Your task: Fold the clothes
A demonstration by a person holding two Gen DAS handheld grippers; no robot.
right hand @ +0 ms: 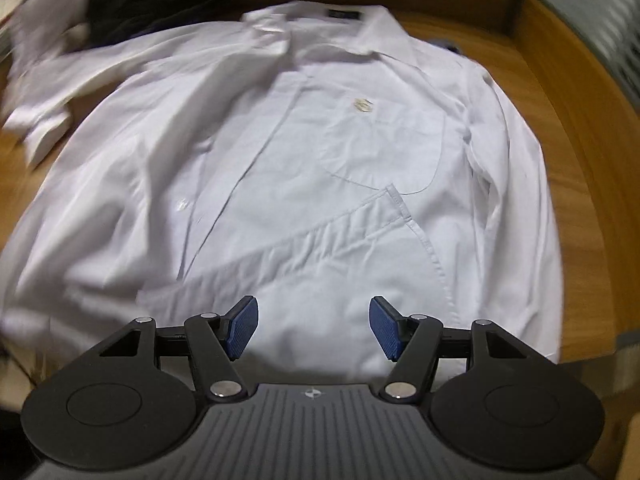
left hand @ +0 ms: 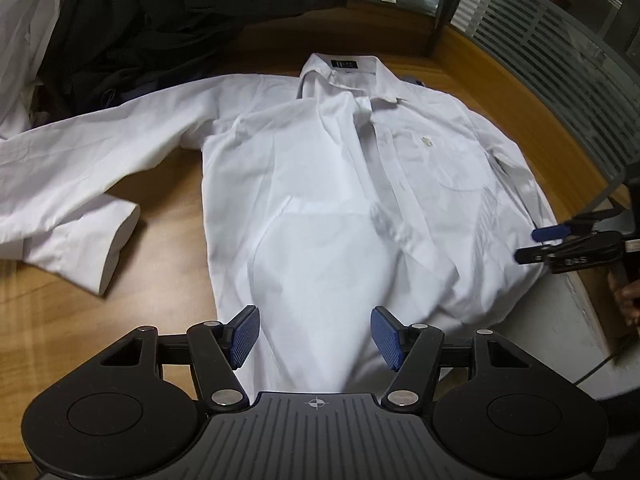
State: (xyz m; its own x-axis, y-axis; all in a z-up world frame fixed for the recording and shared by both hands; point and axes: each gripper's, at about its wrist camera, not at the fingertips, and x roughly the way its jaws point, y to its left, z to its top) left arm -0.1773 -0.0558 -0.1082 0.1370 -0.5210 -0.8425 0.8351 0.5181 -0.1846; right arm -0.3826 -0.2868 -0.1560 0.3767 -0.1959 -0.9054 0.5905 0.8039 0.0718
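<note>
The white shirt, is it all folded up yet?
Partly. The shirt lies face up; one sleeve stretches out sideways, the other is folded across its front.

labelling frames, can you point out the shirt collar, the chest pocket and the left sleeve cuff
shirt collar (left hand: 340,65), left wrist view, on the dark neck label.
chest pocket (right hand: 380,152), right wrist view, on the pocket's middle.
left sleeve cuff (left hand: 116,244), left wrist view, on the cuff's band.
</note>
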